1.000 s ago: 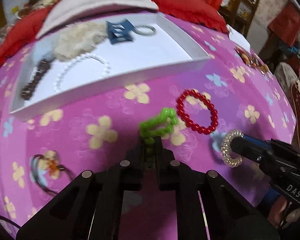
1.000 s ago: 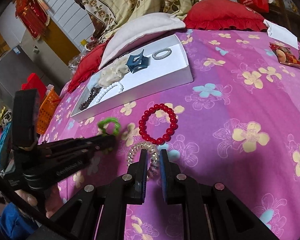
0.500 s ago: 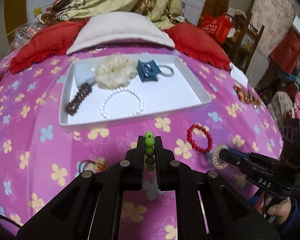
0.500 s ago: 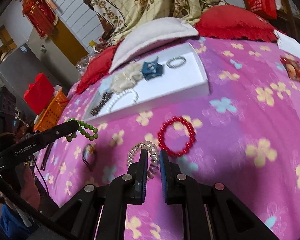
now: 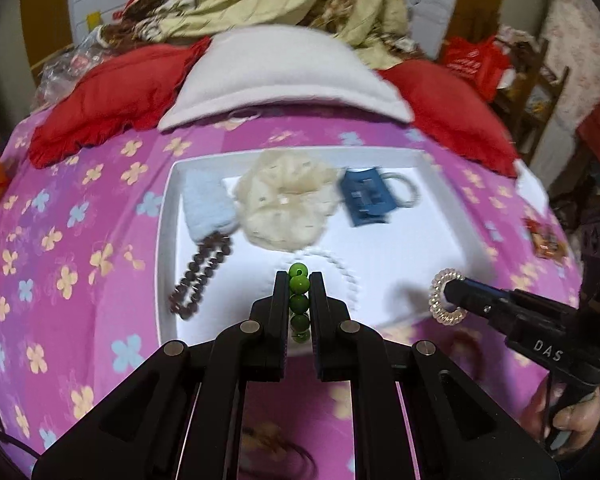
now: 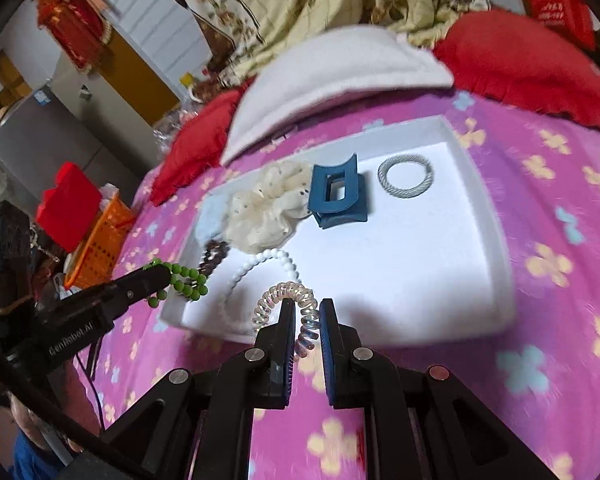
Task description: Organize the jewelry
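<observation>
My left gripper is shut on a green bead bracelet and holds it above the near edge of the white tray. The bracelet also shows in the right wrist view. My right gripper is shut on a clear spiral hair tie, held over the tray's near edge; it also shows in the left wrist view. In the tray lie a white pearl bracelet, a brown bead bracelet, a cream scrunchie, a blue hair claw and a grey ring.
The tray sits on a pink flowered bedspread. Red cushions and a white pillow lie behind it. An orange basket stands at the left. A dark hair tie lies on the bedspread below my left gripper.
Both grippers have lifted their items off the bedspread and moved forward to the tray. The red bead bracelet has dropped out of view.
</observation>
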`<state>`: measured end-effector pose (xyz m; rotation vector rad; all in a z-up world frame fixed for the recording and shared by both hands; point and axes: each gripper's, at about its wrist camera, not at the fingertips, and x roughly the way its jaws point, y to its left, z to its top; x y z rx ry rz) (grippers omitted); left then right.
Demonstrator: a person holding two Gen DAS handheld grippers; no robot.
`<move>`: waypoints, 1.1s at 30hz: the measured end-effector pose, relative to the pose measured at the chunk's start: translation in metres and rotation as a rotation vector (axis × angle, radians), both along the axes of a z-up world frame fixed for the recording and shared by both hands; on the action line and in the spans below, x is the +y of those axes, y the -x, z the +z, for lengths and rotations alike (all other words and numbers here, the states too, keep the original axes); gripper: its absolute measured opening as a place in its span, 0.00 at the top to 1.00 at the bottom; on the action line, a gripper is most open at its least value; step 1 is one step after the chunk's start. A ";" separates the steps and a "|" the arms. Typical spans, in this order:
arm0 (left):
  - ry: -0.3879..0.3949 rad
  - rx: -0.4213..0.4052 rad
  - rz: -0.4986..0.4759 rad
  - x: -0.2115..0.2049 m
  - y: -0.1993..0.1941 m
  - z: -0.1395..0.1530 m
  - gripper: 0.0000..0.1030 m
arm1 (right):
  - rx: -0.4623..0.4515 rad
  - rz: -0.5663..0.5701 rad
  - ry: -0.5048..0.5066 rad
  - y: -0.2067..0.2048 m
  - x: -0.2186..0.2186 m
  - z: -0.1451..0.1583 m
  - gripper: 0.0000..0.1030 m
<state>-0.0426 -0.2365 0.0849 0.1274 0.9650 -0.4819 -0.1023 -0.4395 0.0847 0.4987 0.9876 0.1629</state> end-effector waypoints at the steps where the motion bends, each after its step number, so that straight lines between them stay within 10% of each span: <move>1: -0.008 0.006 0.007 0.001 -0.005 -0.005 0.92 | 0.016 0.003 0.001 -0.010 0.002 -0.006 0.90; 9: -0.068 0.031 0.050 0.014 -0.031 -0.040 0.92 | 0.063 0.007 0.041 -0.049 0.011 -0.028 0.88; 16: -0.053 0.034 0.054 0.020 -0.024 -0.041 0.85 | 0.026 -0.004 0.078 -0.044 0.012 -0.016 0.65; 33: -0.049 -0.046 0.199 0.099 0.080 -0.002 0.58 | -0.035 -0.124 0.120 0.127 -0.031 0.008 0.56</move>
